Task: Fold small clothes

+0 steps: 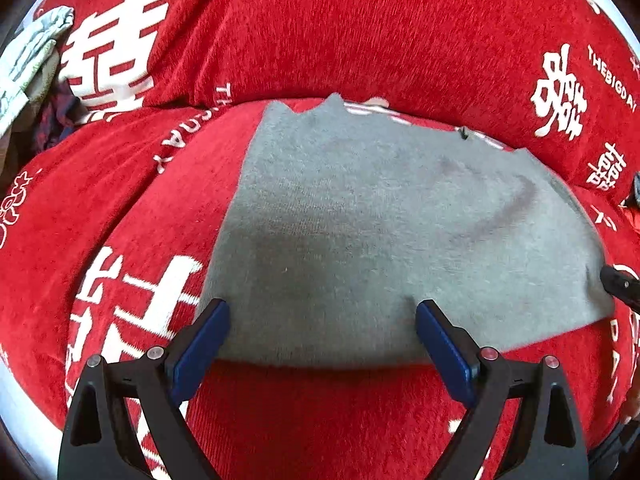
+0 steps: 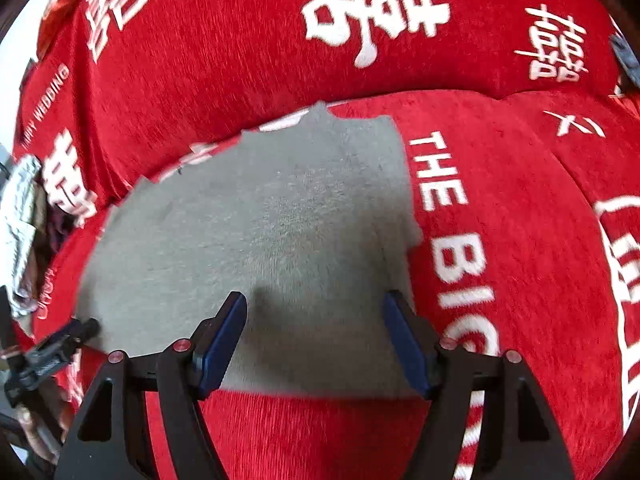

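Note:
A small grey knit garment (image 1: 380, 220) lies flat on the red sofa seat; it also shows in the right wrist view (image 2: 272, 240). My left gripper (image 1: 322, 312) is open and empty, its blue-padded fingers just above the garment's near edge towards its left side. My right gripper (image 2: 316, 304) is open and empty over the near edge towards the garment's right side. The right gripper's tip shows at the right edge of the left wrist view (image 1: 620, 286), and the left gripper shows at the lower left of the right wrist view (image 2: 52, 350).
The red sofa cover (image 1: 360, 32) with white lettering covers the seat and backrest (image 2: 240, 40). A pile of other clothes (image 1: 28, 68) lies at the far left of the seat, also seen in the right wrist view (image 2: 20, 232).

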Motion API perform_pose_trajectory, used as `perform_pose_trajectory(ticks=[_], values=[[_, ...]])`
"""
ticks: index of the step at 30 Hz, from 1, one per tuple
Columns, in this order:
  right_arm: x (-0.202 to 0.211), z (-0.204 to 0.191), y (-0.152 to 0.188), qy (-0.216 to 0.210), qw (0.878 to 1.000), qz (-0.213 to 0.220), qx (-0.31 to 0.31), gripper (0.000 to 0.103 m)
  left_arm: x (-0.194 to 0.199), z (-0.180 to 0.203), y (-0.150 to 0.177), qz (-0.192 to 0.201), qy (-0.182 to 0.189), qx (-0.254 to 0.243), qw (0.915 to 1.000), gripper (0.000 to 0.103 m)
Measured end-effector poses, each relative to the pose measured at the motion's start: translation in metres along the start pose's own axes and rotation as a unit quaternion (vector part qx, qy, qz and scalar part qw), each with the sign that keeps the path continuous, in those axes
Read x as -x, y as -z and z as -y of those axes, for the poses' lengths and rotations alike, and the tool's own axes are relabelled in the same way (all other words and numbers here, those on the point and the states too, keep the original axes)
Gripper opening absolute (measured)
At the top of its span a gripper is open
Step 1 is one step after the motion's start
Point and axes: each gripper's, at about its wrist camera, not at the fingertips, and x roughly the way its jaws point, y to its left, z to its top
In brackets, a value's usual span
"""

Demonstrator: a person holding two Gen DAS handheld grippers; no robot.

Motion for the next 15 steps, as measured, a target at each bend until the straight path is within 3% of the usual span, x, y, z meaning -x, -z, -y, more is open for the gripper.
perform_pose_trajectory(ticks=[2, 7, 15], values=[[0.014, -0.005, 0.002, 0.018, 1.0, 0.012, 0.013, 0.074, 0.008, -0.001, 0.0, 0.008, 0.002, 0.001, 1.0, 0.094], [0.034, -0.021, -0.001, 0.007, 0.999, 0.03, 0.026, 0.074, 0.021, -0.004, -0.001, 0.024, 0.0, 0.001, 0.9997, 0.094], [0.023, -0.072, -0.008, -0.01, 0.997, 0.026, 0.073, 0.074, 0.016, -0.027, -0.002, 0.024, -0.006, 0.024, 0.9994, 0.094]])
